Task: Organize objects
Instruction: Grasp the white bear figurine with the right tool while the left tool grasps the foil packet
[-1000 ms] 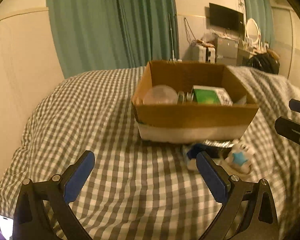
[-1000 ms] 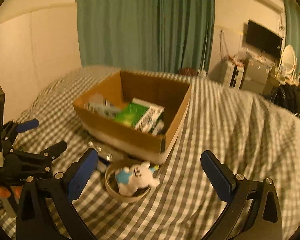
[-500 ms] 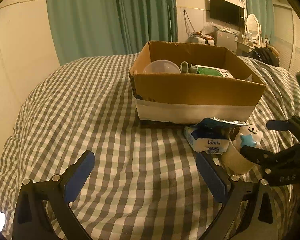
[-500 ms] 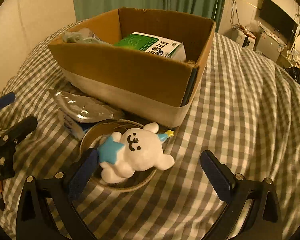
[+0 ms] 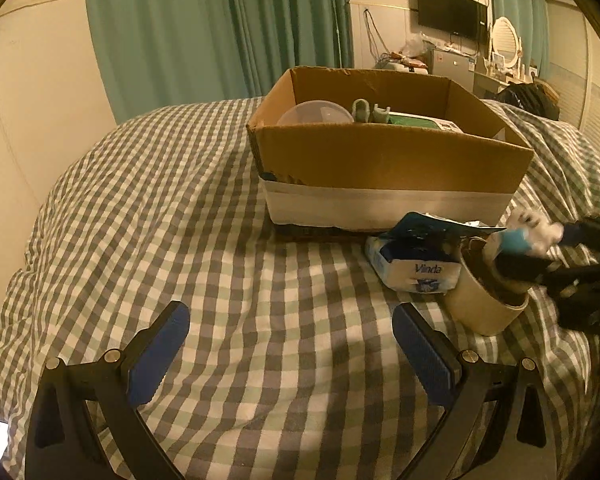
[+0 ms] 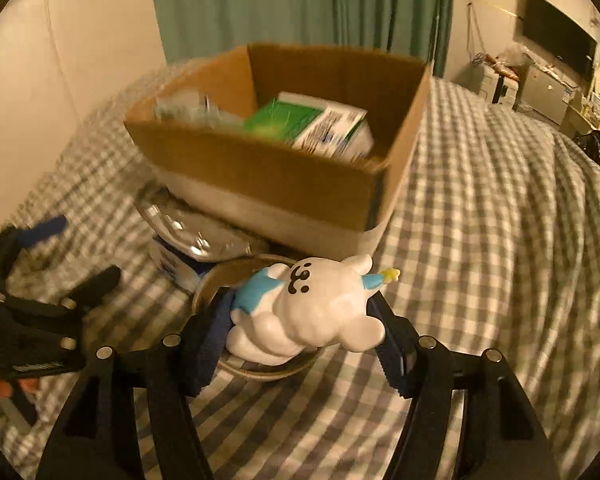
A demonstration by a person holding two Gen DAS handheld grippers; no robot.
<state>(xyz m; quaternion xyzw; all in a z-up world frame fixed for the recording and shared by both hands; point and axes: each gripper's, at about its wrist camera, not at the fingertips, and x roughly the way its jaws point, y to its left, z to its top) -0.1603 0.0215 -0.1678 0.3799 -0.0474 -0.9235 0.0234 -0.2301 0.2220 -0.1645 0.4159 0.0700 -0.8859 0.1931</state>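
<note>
The right gripper (image 6: 300, 320) is clenched on a white toy figure (image 6: 316, 312) with blue parts; both blue pads press its sides. The toy sits between the fingers, just over the rim of a round cup (image 6: 260, 368) that stands on the checked bed cover (image 6: 480, 240). Beside the cup lies a tissue pack (image 5: 416, 268) with a silver foil packet (image 6: 196, 232) on top, touching the front wall of the cardboard box (image 6: 268, 176). The box holds a green carton (image 6: 308, 124) and a clear lid (image 5: 316, 114). The left gripper (image 5: 292, 352) is released, its fingers wide apart over the bare cover, near the cup.
</note>
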